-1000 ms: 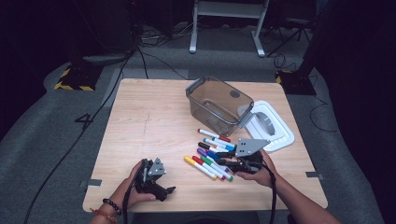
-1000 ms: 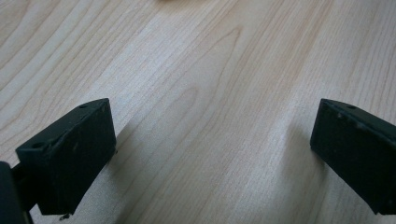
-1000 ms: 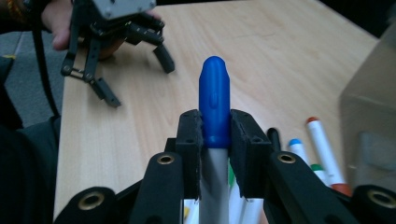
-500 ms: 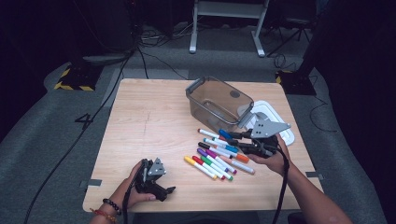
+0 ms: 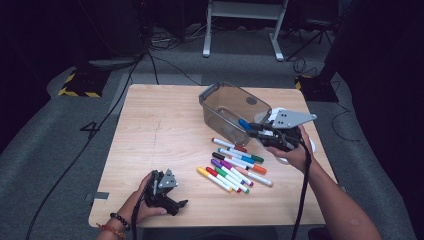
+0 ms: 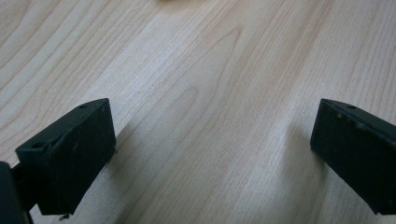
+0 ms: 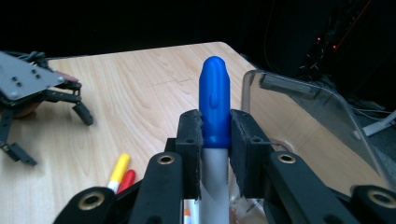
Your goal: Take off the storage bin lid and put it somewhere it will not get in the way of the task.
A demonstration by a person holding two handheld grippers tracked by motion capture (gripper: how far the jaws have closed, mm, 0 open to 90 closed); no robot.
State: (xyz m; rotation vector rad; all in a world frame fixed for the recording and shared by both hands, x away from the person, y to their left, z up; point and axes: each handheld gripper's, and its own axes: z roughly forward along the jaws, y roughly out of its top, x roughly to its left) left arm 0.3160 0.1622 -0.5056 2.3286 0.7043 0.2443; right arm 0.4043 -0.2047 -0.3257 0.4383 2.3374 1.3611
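— Seen from above: right gripper (image 5: pixel 254 128) raised over the wooden table (image 5: pixel 150 135), jaws clamped on a blue-capped marker (image 5: pixel 244 124), blue cap pointing at the near rim of the clear plastic bin (image 5: pixel 227 97).

— And along that gripper's own jaws?

— Pads (image 7: pixel 191 140) pressed tight on the white barrel and the base of the blue cap (image 7: pixel 215 100); cap tip sticking out past the pads, the bin's transparent wall (image 7: pixel 303 107) just to the right, a yellow marker (image 7: pixel 117 170) and a red one (image 7: pixel 127 179) lying below on the wood.

— Left gripper?

— Resting low at the near left edge of the table (image 5: pixel 165 192), held in the person's left hand (image 5: pixel 137 205). Jaws wide apart in its own view, bare wood grain (image 6: pixel 210 116) between them, nothing gripped.

— Rest of the markers?

— Loose row of coloured markers (image 5: pixel 235 167) on the table between the two grippers, just in front of the bin. White lid (image 5: pixel 311 145) lying behind the right hand (image 5: pixel 292 152), partly hidden. Bin tilted, one small thing inside, too blurred to tell.
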